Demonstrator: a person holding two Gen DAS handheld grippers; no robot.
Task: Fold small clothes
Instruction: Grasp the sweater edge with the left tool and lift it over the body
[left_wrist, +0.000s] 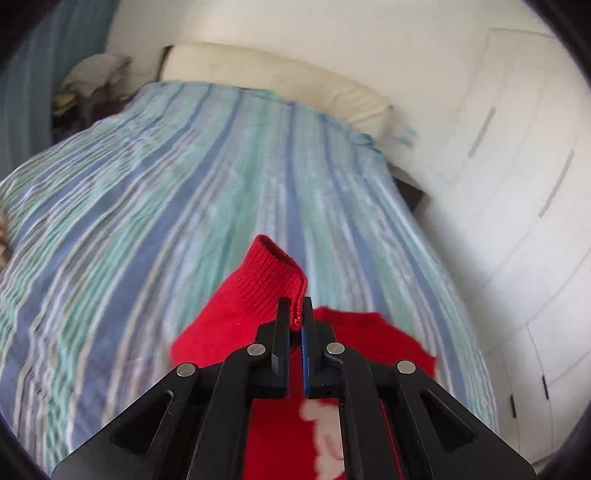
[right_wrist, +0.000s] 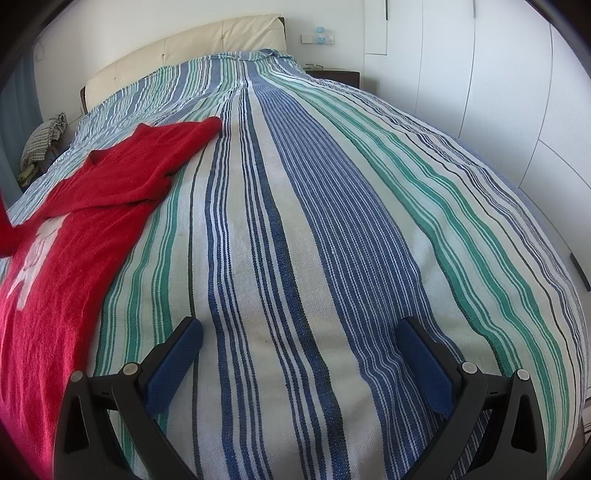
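In the right wrist view, bare striped bedspread (right_wrist: 332, 221) fills centre and right; the red sweater (right_wrist: 74, 229) occupies the left edge.

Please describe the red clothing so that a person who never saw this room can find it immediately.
Find the bed with the striped bedspread and cream headboard. The red sweater lies on its left part, one sleeve stretched toward the headboard. It is the only red item and has a white design on its front; the left gripper pinches its ribbed cuff.

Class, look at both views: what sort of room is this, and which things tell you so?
Most likely a bedroom: a bed under a blue, green and white striped woven bedspread, a cream padded headboard, and white built-in wardrobe doors.
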